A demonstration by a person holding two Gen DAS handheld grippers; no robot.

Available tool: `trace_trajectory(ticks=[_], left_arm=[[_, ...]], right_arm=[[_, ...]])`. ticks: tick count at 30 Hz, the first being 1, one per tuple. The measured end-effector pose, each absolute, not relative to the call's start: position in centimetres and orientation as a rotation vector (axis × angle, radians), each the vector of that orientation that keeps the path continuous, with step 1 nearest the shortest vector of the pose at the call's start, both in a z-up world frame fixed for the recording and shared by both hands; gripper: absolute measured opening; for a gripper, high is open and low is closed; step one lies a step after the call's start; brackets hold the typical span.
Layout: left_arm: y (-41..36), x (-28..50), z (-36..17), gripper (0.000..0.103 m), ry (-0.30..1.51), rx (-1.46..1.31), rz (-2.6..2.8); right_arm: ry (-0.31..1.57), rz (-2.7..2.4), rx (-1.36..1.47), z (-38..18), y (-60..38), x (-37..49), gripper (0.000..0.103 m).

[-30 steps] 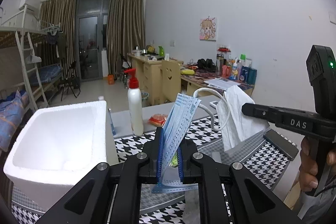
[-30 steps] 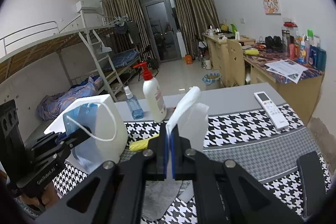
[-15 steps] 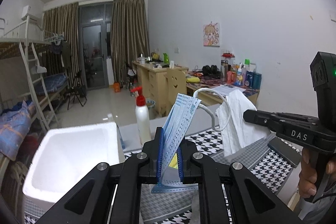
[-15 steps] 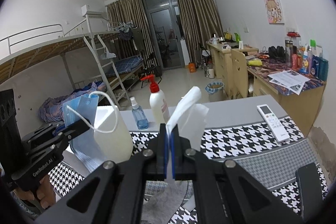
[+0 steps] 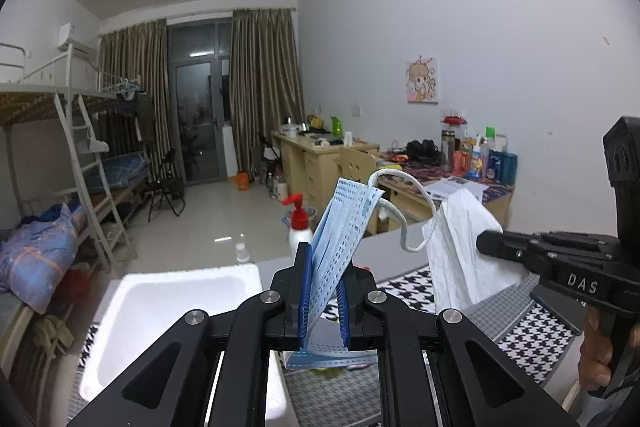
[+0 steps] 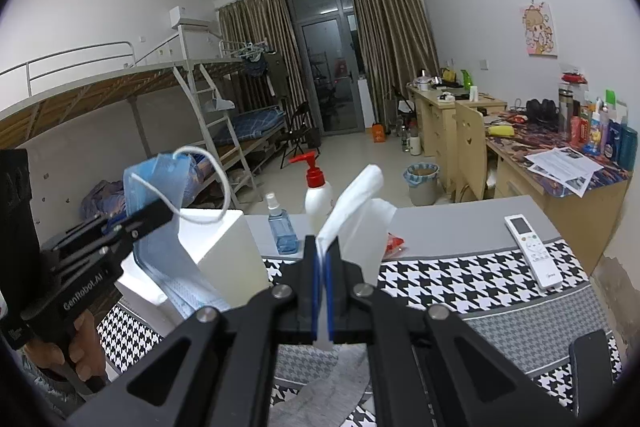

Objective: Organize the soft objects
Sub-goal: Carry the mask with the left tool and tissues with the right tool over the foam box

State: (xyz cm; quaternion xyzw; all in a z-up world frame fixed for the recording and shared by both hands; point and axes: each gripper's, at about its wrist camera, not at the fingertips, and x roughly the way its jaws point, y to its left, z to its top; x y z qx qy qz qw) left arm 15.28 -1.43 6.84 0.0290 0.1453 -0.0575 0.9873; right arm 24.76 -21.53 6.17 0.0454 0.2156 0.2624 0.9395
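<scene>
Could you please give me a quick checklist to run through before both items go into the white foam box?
1. Left gripper shut on blue face mask: ok.
2. Right gripper shut on white tissue: ok.
3. White foam box open on top: ok.
4. Ear loop free of the tissue: cannot tell; they overlap in the left view.
5. Box holds nothing yet: cannot tell; its floor is partly hidden.

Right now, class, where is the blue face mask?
The blue face mask is clamped upright in the left gripper, held in the air above the near right corner of the white foam box. The right gripper holds a white tissue beside it.
</scene>
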Motion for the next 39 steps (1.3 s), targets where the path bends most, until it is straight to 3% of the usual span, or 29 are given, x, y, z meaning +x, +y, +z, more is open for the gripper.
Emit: trace_trajectory(ticks=[39], left_arm=[[5.6,15.2,10.4,0.012,0.228,0.015,0.206]], right_arm=[[0.365,0.742,-0.018,10.4,-14.1,24.9,0.005]])
